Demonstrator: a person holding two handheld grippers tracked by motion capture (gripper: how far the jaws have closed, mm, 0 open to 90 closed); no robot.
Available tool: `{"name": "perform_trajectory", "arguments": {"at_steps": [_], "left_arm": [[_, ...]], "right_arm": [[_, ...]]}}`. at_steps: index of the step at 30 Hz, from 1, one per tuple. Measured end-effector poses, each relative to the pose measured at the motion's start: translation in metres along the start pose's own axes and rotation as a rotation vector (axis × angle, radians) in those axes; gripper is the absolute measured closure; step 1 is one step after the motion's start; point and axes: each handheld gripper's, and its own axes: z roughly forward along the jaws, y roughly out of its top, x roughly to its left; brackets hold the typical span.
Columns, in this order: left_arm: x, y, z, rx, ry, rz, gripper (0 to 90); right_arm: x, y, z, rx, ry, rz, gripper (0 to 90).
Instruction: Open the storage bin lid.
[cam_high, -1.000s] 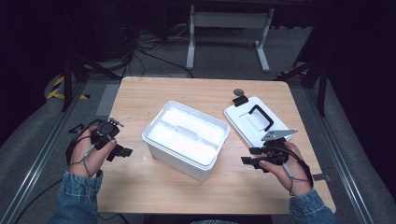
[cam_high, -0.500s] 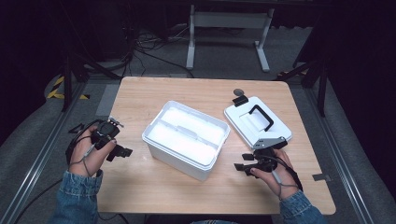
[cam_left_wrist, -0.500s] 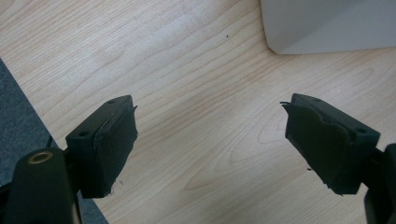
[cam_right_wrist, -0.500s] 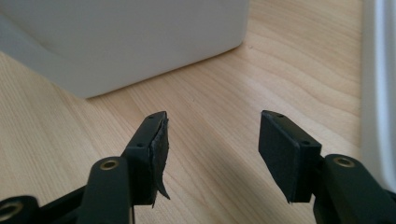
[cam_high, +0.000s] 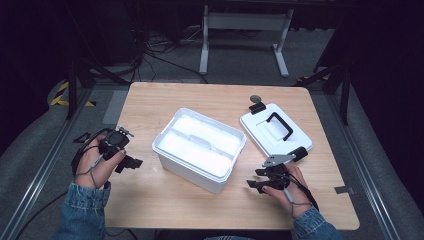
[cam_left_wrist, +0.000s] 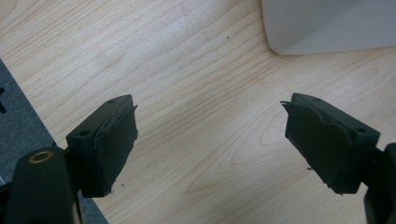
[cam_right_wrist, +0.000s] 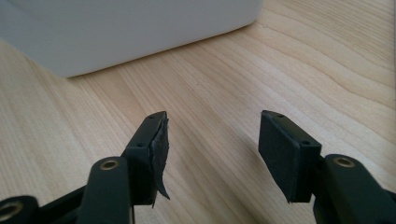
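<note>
Wooden table, dark surroundings. Centre: white box, open-topped, lid off. Right of it, lying flat and apart: white lid with black handle. Left gripper near the table's left edge, jaws spread wide, empty, beside the box. Right gripper at the box's front right corner, jaws parted, empty, just below the lid.

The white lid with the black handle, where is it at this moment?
In the high view, the white lid lies flat on the table's right side, beside the open white box and just beyond the right tongs.
</note>
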Motion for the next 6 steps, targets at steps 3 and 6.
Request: {"name": "perform_trajectory", "arguments": {"at_steps": [3, 6], "left_arm": [[-0.0008, -0.0008, 0.0012, -0.014, 0.014, -0.013, 17.4], [-0.0009, -0.0008, 0.0017, -0.026, 0.023, -0.017, 17.4]], "right_arm": [[-0.0007, -0.0013, 0.0011, -0.012, -0.012, -0.012, 43.3], [-0.0010, -0.0025, 0.0022, -0.019, -0.020, -0.018, 43.3]]}}
